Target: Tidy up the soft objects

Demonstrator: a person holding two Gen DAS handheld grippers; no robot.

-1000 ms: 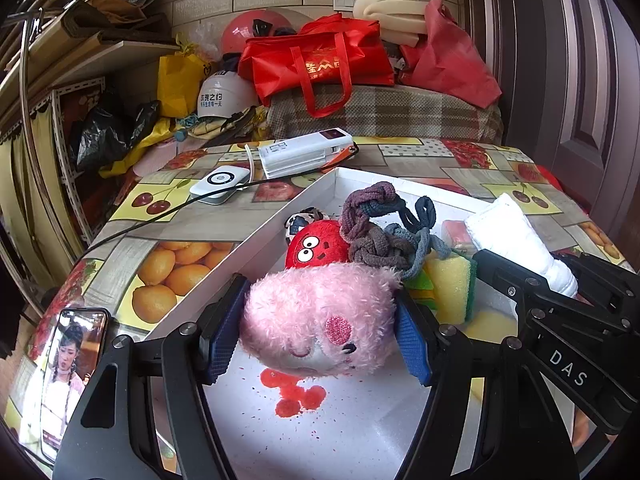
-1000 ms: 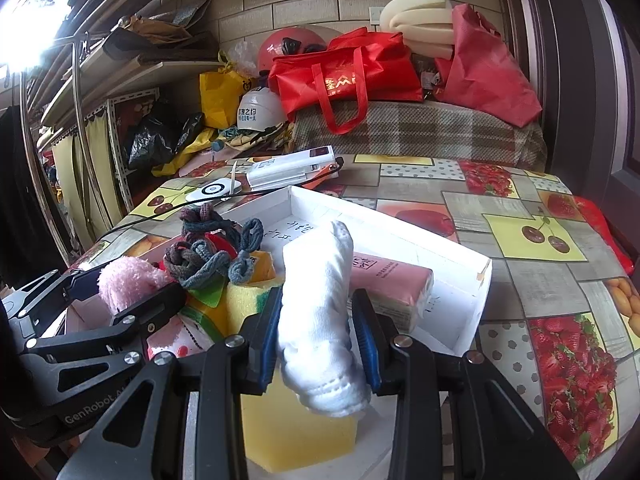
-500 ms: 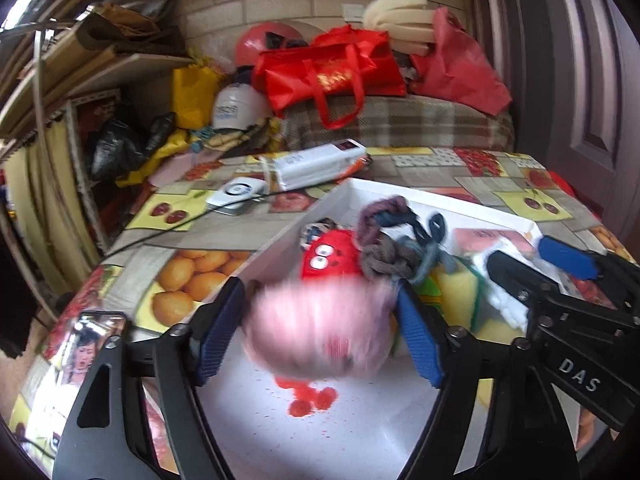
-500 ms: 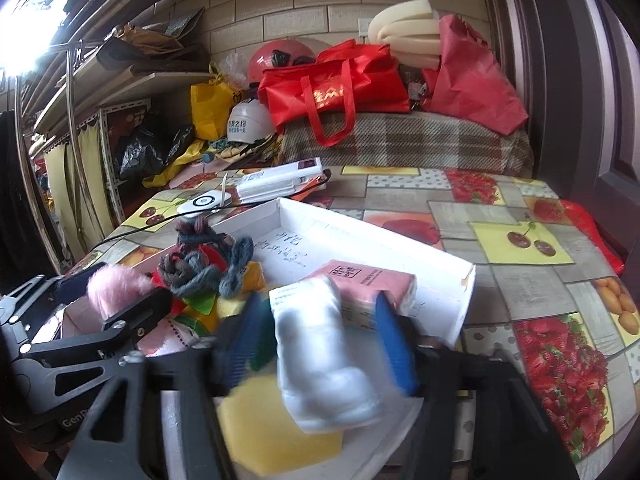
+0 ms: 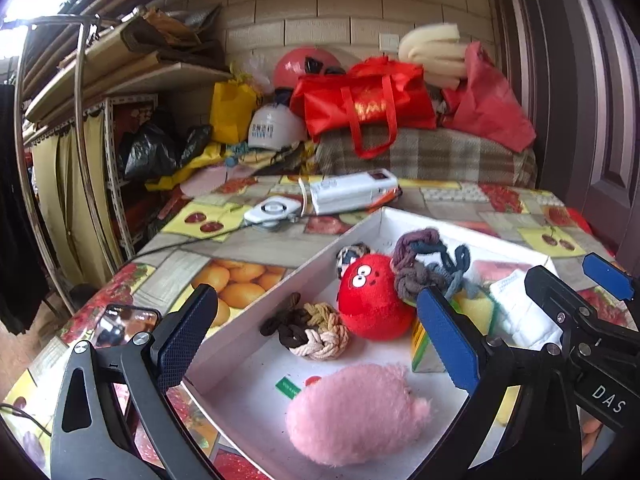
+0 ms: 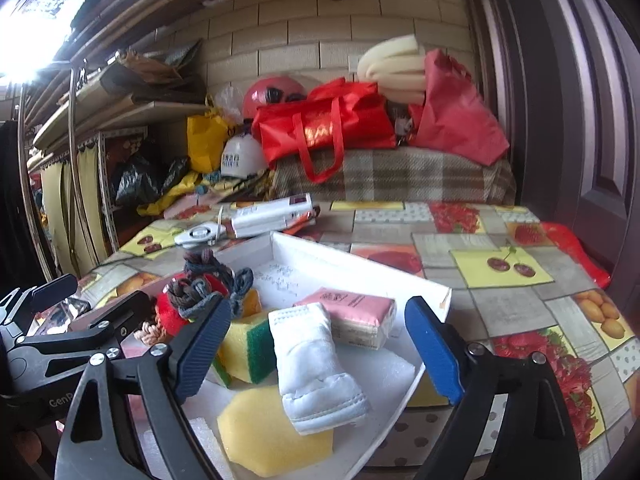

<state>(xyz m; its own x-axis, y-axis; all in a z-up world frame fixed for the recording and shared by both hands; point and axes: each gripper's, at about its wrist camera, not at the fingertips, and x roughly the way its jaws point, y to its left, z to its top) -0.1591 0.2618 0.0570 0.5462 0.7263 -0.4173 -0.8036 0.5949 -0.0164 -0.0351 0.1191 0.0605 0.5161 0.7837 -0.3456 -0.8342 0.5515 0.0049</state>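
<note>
Fruit-patterned oilcloth covers the table (image 5: pixel 248 240), which carries a shallow white box (image 5: pixel 280 280) of soft items. Left gripper (image 5: pixel 316 336): jaws spread wide, holding nothing; the pink plush toy (image 5: pixel 356 416) lies on the box floor at the near end, below the gap. Right gripper (image 6: pixel 320 344): jaws spread wide, empty; the white rolled cloth (image 6: pixel 316 364) rests between them across a yellow sponge (image 6: pixel 272 436), just beside a pink tissue pack (image 6: pixel 352 316).
</note>
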